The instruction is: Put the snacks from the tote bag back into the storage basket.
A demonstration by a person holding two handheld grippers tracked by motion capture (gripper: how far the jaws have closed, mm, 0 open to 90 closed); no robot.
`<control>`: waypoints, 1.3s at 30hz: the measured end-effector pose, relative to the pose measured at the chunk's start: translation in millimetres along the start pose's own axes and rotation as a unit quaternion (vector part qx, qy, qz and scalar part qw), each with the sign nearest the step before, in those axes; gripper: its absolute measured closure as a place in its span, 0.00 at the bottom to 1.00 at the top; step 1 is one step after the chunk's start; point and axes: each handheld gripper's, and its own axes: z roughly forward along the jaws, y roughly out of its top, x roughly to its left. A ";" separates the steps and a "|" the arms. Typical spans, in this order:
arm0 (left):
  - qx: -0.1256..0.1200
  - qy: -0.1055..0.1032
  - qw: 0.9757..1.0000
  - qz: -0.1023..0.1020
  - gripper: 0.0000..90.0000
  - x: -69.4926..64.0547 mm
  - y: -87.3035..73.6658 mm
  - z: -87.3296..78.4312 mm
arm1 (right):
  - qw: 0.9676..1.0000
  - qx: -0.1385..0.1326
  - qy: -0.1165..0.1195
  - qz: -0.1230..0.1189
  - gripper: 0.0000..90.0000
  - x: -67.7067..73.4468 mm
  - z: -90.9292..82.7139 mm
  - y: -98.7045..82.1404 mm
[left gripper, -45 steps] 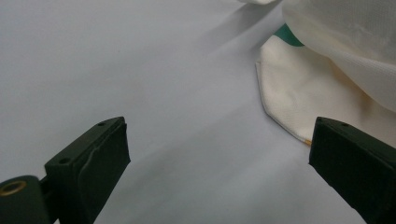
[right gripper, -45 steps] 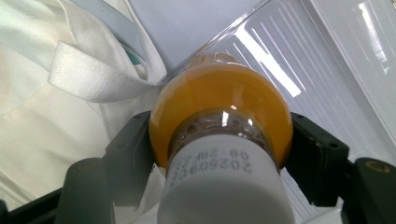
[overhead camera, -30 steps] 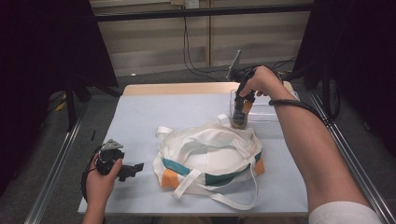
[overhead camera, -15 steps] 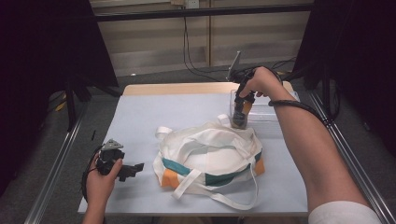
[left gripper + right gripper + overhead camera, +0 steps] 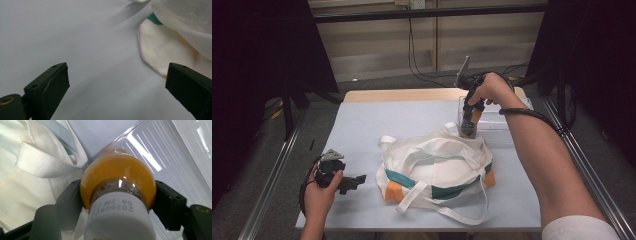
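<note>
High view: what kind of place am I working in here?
Probably a recording rig in a lab or studio, not a home: a table with a plain grey cover, dark curtains on both sides, metal rails along the floor, and cables hanging down the back wall.

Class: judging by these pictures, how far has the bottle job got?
Done: right gripper is shut on the orange bottle at the clear bin. In hand: bottle sits beside the tote bag. Left: likely bagging it; left gripper waits open.
</note>
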 end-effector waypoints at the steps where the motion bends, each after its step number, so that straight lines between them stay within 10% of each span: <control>1: 0.001 0.001 1.000 0.002 0.05 0.2 0.0 0.1 | 1.000 0.000 0.000 0.000 0.34 0.1 0.5 0.1; 39: 0.004 0.000 1.000 0.004 0.05 -1.2 -0.4 0.7 | 0.999 -0.030 0.001 0.010 0.33 -0.4 3.2 -3.7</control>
